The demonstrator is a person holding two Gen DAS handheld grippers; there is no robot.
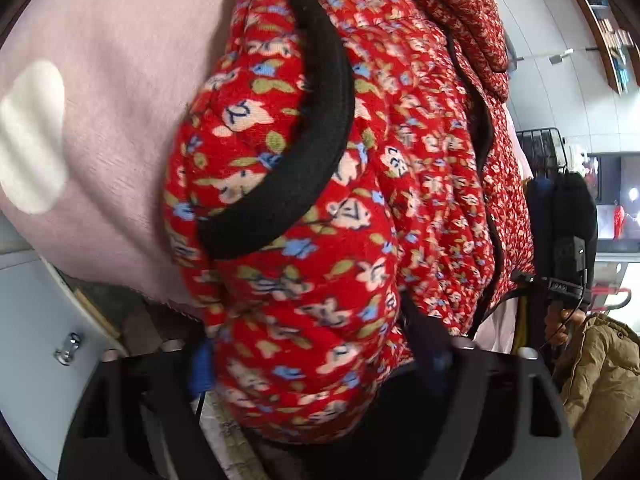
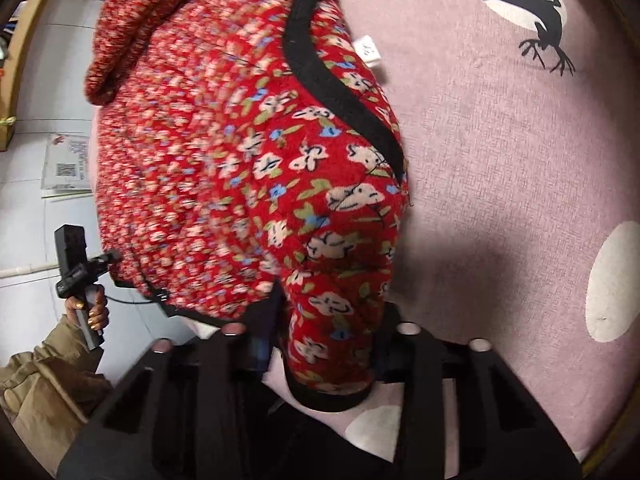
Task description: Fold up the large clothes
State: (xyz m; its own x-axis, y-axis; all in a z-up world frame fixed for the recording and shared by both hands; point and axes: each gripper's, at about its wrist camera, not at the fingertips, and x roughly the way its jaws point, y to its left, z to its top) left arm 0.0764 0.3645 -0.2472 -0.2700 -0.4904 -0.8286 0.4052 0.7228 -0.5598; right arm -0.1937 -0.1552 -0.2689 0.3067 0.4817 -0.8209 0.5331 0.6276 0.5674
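My left hand-held gripper (image 1: 320, 364) and right hand-held gripper (image 2: 324, 344) each clamp the red floral jacket (image 2: 248, 152), filling frame centre above the pink sheet (image 2: 500, 168); mid-fold, next lay it flat.

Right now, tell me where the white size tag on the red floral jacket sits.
In the right wrist view, the white tag sticks out from the red floral jacket at its upper right edge, just right of the black trim, over the pink sheet.
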